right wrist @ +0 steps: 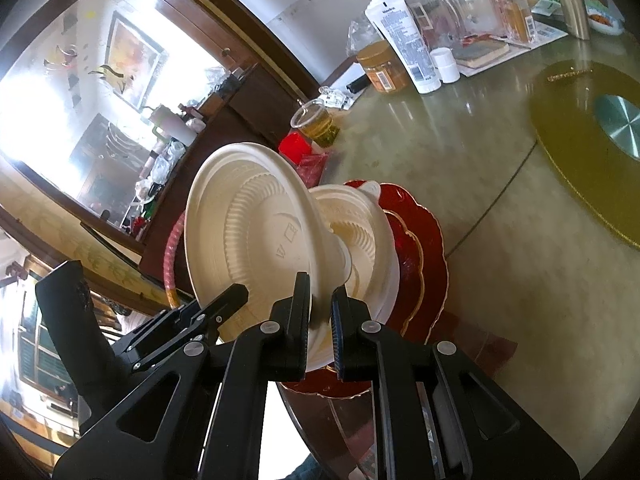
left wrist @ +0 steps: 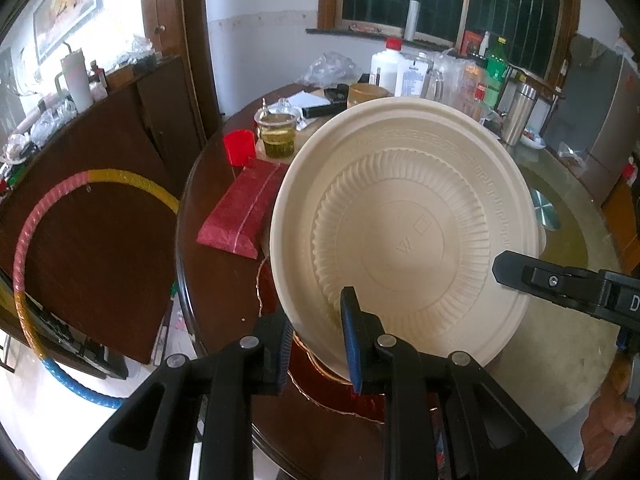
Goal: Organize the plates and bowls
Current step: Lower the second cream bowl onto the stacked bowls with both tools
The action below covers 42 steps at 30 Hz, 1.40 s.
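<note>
left tongs (left wrist: 320, 340): black, blue ribbed pads, silver screws | right tongs (right wrist: 320, 320): black, silver screws

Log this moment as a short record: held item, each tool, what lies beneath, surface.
held item: cream plate, tilted, underside toward both cameras
left tool: clamped on the plate's near rim
right tool: shut on the plate's rim
beneath: cream dishes stacked on red gold-edged plates
surface: round table
</note>
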Available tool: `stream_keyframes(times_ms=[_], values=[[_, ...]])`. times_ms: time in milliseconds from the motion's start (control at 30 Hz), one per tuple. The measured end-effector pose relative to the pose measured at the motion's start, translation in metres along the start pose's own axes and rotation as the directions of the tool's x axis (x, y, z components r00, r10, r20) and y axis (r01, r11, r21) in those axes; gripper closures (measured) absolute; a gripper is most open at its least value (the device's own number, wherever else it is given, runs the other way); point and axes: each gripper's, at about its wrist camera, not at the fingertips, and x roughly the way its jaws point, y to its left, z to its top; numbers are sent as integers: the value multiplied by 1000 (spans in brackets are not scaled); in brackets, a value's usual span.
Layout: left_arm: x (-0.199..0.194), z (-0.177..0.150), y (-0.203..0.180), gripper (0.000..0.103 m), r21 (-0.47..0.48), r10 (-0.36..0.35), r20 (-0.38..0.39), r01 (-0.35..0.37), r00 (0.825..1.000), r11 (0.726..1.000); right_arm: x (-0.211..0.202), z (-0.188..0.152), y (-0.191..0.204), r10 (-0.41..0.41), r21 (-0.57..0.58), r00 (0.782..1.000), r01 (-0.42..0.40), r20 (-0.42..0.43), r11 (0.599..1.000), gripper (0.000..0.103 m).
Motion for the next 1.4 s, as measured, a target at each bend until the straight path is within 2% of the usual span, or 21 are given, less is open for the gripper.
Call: stream_keyframes(times_ms=[700,1400], values=[[3,4,5,81,-4,-15,-52,15,999,1000,8,4,-8,18,68,998,-14,-65,998,93],[-2,7,1,81,21,-14,-49,15,999,1000,2,4,-9,31,92,997,-24,-73,995,90]])
